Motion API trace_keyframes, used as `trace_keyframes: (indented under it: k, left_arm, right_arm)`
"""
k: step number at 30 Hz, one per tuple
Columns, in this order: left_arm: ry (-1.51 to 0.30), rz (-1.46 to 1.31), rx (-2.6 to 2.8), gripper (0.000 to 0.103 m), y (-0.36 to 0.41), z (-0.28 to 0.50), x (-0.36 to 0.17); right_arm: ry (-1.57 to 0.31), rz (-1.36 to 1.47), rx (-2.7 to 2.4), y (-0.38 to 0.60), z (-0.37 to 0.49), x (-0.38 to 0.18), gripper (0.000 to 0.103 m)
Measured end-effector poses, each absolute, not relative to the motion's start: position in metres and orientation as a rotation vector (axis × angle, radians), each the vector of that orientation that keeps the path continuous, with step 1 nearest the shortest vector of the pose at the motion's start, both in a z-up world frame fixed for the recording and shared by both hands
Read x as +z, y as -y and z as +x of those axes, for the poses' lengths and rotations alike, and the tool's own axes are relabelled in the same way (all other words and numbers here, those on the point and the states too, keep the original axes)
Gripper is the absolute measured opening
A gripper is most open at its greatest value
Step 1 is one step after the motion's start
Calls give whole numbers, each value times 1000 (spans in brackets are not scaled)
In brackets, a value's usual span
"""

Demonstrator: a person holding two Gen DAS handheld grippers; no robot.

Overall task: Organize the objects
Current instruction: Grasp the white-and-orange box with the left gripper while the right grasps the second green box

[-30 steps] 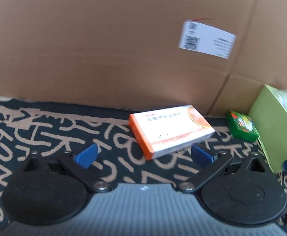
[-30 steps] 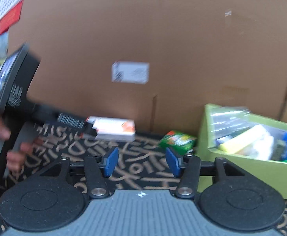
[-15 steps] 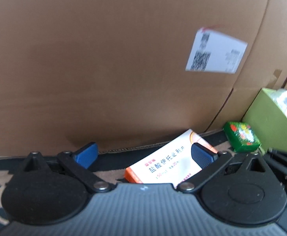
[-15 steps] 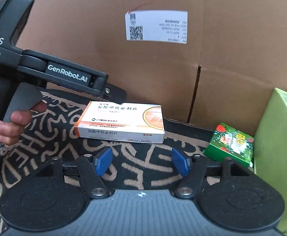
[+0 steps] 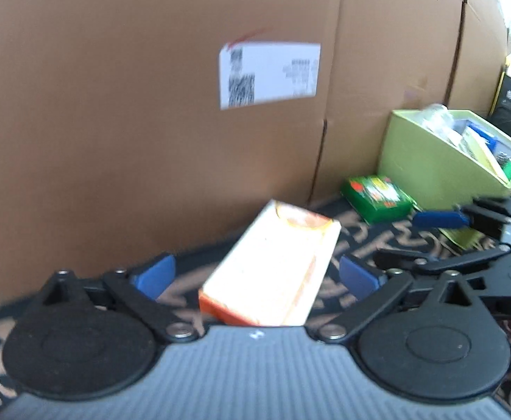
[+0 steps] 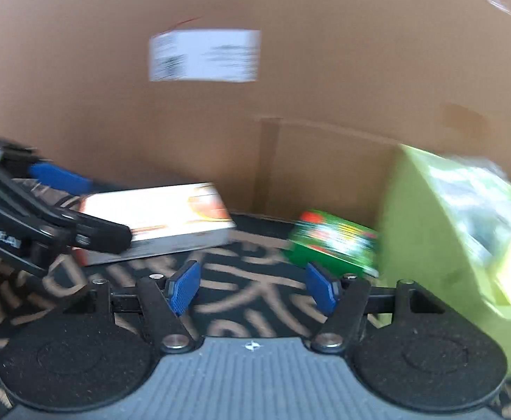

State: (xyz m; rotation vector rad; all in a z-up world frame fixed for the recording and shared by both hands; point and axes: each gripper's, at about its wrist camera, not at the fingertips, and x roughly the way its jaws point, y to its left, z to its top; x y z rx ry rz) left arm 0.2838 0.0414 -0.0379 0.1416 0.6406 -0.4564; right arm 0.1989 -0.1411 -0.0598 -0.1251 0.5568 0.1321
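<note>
I have the left gripper (image 5: 255, 276) spread wide around the near end of the orange-and-white medicine box (image 5: 272, 266), pads clear of its sides, because I judge that box is the next thing to go into the green bin (image 5: 440, 161). The right gripper (image 6: 253, 288) has just been narrowing its jaws, though they stay open with only patterned mat (image 6: 241, 301) between them. Ahead and right of its fingertips lies the small green box (image 6: 332, 241), touching the bin. The left view alone shows inside the bin; the right view alone shows the medicine box's long side.

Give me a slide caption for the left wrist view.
Left gripper open around the orange box; green box and lime bin beyond, against cardboard.
</note>
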Motion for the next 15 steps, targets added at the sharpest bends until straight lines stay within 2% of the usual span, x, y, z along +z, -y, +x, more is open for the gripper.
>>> trace_keyframes:
  k: [3,10,11,12,15]
  left_arm:
    - [-646,191,-440,103,-29,294,-35]
    - [-671,197,-358,103,-23,300,-44]
    - [-679,192,-377,97,-23,298,-45]
    - [-692,199,-402,86,-24,296,-46]
    - [-709,251,-415,83,-22,290,-51]
  right_arm:
    - [-617,-45,78,152,204,-63,64]
    - [-620,45,-84,161,206,-65,65]
    - [-623,66,-101,162,208,-64,66]
    - [-626,84,-115,163,211,-63,67]
    - [-626,127,-153,162,220,-60,71]
